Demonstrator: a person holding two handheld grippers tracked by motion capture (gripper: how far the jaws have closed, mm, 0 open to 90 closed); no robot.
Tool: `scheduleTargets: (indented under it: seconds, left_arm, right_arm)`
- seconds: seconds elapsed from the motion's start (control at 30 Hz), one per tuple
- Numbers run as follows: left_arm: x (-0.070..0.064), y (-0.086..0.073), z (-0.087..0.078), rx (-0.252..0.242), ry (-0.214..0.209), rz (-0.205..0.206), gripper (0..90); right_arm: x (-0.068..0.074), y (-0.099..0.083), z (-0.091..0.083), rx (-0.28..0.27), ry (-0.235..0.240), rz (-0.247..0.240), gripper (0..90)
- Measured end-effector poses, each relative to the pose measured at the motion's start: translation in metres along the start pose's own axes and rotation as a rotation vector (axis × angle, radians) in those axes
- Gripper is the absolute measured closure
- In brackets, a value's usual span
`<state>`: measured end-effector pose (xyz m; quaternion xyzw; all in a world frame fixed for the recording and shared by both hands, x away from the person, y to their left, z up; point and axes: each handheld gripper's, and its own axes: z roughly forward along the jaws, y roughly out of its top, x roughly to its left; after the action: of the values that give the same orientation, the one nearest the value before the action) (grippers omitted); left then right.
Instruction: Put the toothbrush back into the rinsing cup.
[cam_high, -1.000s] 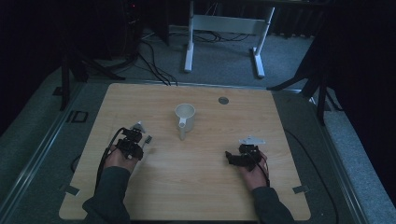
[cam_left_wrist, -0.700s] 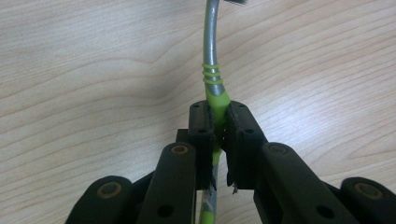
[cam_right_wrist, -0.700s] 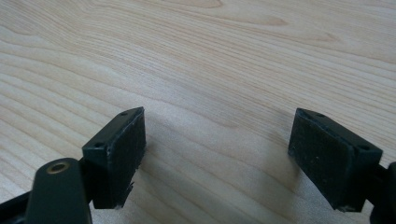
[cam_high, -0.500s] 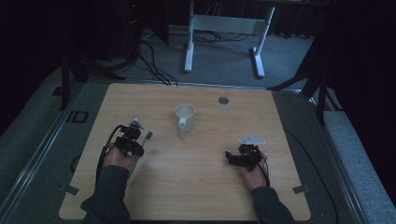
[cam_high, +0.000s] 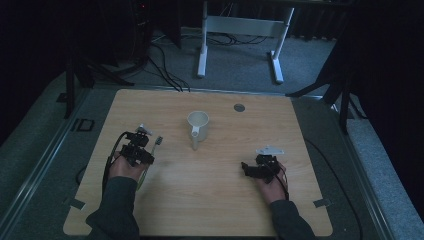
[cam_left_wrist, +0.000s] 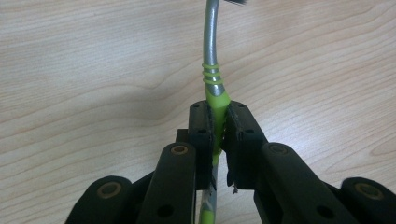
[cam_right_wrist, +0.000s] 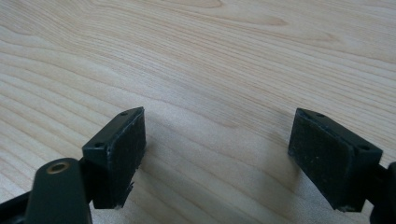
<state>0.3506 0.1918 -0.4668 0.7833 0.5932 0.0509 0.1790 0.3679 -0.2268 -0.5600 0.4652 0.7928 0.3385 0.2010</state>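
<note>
1. In the high view, the person's two forearms come in from 6 o'clock, the left sleeve (cam_high: 116, 210) at about 7 o'clock of the table (cam_high: 210, 200) and the right sleeve (cam_high: 290, 222) at about 5 o'clock.
2. The left gripper (cam_high: 145, 142) is over the wood at about 9 o'clock from the table's middle. In the left gripper view its jaws are pressed together on the green handle of a utensil (cam_left_wrist: 212, 88), which they pinch firmly.
3. The utensil has a green grip and a grey metal stem that runs away from the jaws toward 12 o'clock in that view. Its head is cut by the top edge, so I cannot tell what kind it is. In the high view its far end (cam_high: 158, 140) points to about 1 o'clock, toward the cup.
4. The right gripper (cam_high: 246, 169) is at about 4 o'clock from the middle, well apart from the left one. In the right gripper view its jaws are spread wide, with bare wood between them.
5. Farther, near the middle, a white cup (cam_high: 198, 122) stands upright, its handle turned to 6 o'clock.
6. Beyond it, at about 1 o'clock, a small round grey disc (cam_high: 239, 107) sits in the table surface.
</note>
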Motion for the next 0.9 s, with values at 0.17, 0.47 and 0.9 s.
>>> scheduleTargets:
  seconds: [0.17,0.47,0.9]
  left_arm:
    - [0.000,0.000,-0.003,-0.036,0.007,-0.002,81.8]
    - [-0.001,-0.001,-0.005,-0.086,0.017,0.000,81.7]
    - [-0.003,0.000,-0.012,-0.150,0.012,0.009,81.7]
  right_arm:
    - [0.000,0.000,0.000,0.000,0.000,0.000,18.7]
    - [0.000,0.000,0.000,0.000,0.000,0.000,18.7]
    - [0.000,0.000,0.000,0.000,0.000,0.000,18.7]
